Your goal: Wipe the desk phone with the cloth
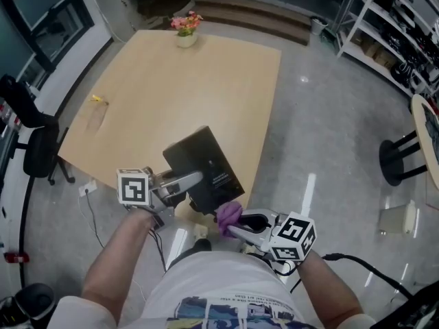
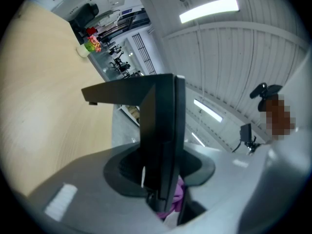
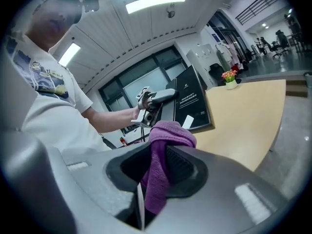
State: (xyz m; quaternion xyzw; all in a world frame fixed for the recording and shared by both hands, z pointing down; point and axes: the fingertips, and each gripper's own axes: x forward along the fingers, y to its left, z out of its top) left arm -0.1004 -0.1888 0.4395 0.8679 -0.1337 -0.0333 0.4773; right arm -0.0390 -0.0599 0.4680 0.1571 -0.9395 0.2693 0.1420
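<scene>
The desk phone [image 1: 206, 166], a flat black slab with white print on its face, is tilted up over the near edge of the wooden table [image 1: 185, 88]. My left gripper [image 1: 195, 180] is shut on its lower left side. In the left gripper view the phone [image 2: 158, 130] stands edge-on between the jaws. My right gripper [image 1: 236, 228] is shut on a bunched purple cloth [image 1: 228, 216], which hangs just below the phone's near corner. The right gripper view shows the cloth [image 3: 163, 150] between the jaws, with the phone [image 3: 192, 101] and the left gripper [image 3: 153, 97] beyond it.
A pot of pink flowers [image 1: 186, 29] stands at the table's far edge. A small yellow thing [image 1: 98, 100] lies at its left edge. A black chair [image 1: 34, 142] stands left of the table. Shelving [image 1: 398, 19] and a black stool [image 1: 405, 160] are on the right.
</scene>
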